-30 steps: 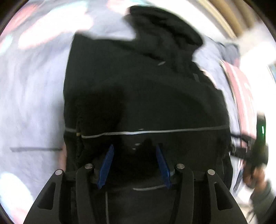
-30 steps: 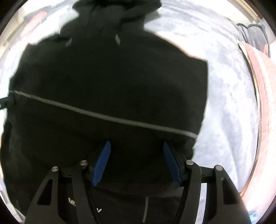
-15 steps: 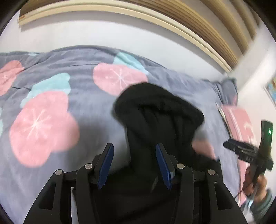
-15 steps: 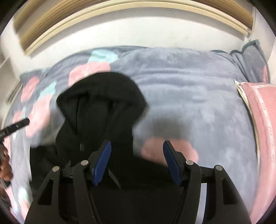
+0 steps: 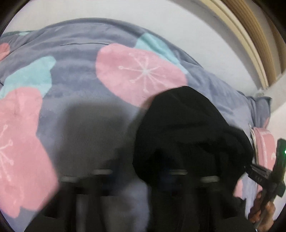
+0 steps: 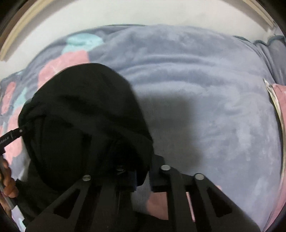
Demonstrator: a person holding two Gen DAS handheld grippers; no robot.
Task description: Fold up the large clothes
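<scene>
On the bed, black hoodie (image 6: 85,114) bunched atop grey floral blanket (image 5: 75,58), right gripper (image 6: 143,178) jaws nearly closed pinching its fabric, left gripper (image 5: 139,180) too blurred to tell its jaws, pink pillow (image 6: 281,100) at right.

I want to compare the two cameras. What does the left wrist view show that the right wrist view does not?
Only the left wrist view shows the right gripper at the hoodie's edge and the large pink flower with white lines. Only the right wrist view shows the left gripper touching the hoodie, and a wide plain grey stretch of the blanket. Both show the black hoodie on the flowered blanket, a pink pillow and the wall.
</scene>
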